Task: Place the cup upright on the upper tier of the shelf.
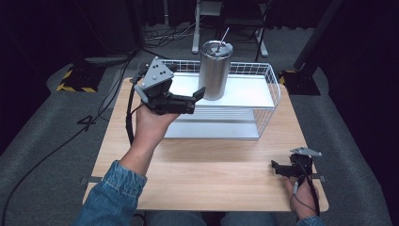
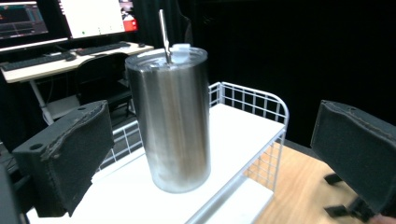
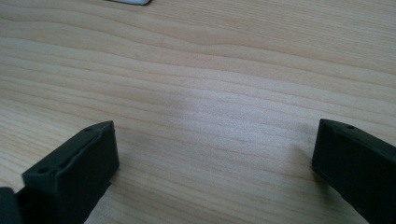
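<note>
A tall steel tumbler (image 1: 215, 70) with a lid and a metal straw stands upright on the top shelf of a white wire rack (image 1: 270, 84). My left gripper (image 1: 197, 95) is held up at the tumbler's left side, open, with its tips just short of the steel wall. In the left gripper view the tumbler (image 2: 173, 121) stands between and beyond the wide-apart jaws, untouched, and the left gripper (image 2: 212, 140) holds nothing. My right gripper (image 1: 277, 168) rests low on the wooden table (image 1: 211, 179) near its front right corner. It is open (image 3: 212, 144) over bare wood.
The rack has a lower shelf (image 1: 211, 127) and sits at the table's back half. A desk with monitors (image 2: 88, 16) and a keyboard stands behind the rack. Cables (image 1: 61, 146) and a yellow-striped stand base (image 1: 75, 80) lie on the floor to the left.
</note>
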Demonstrator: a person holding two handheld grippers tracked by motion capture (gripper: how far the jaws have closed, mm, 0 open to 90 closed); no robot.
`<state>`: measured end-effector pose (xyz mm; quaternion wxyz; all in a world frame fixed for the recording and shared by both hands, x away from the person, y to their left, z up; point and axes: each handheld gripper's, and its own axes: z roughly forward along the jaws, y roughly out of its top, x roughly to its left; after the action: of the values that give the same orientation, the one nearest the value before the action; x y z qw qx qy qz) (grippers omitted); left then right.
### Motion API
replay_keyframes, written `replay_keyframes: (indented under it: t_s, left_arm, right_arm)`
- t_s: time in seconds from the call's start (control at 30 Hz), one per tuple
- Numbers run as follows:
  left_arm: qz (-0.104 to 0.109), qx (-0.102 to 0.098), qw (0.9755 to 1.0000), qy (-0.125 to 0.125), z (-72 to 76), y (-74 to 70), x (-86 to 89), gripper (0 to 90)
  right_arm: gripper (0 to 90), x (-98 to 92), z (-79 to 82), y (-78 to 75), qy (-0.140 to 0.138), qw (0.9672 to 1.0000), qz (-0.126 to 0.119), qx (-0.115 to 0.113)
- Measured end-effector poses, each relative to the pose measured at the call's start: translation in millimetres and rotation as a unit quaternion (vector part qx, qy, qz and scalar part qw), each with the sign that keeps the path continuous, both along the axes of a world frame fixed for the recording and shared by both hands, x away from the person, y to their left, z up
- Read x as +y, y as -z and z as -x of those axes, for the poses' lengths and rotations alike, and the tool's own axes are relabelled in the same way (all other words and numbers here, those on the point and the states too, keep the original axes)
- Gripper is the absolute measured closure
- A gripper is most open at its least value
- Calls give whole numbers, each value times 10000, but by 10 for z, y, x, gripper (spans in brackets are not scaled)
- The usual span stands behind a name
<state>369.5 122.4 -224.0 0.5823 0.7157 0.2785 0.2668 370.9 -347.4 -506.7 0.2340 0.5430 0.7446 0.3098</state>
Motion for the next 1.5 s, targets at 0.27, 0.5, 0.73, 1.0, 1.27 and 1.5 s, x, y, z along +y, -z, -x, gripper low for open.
replay_keyframes:
  t_s: [0.27, 0.5, 0.73, 1.0, 1.27, 1.5]
  left_arm:
    - [-123, 30, 9999, 28, 210, 84, 197, 0]
    - [-202, 61, 9997, 159, 330, 249, 405, 0]
    - [-120, 211, 9993, 273, 377, 490, 642, 0]
    - [-188, 340, 9992, 64, 448, 772, 890, 0]
    - [-432, 409, 9982, -73, 530, 1092, 995, 0]
    - [-458, 621, 9969, -176, 559, 1377, 1045, 0]
  right_arm:
    - [7, 0, 0, 0, 1, 10000, 0, 1]
    - [7, 0, 0, 0, 1, 10000, -1, 1]
    - [7, 0, 0, 0, 2, 10000, -1, 1]
    - [7, 0, 0, 0, 1, 10000, -2, 1]
    - [7, 0, 0, 0, 0, 10000, -2, 1]
    - [7, 0, 0, 0, 2, 10000, -1, 2]
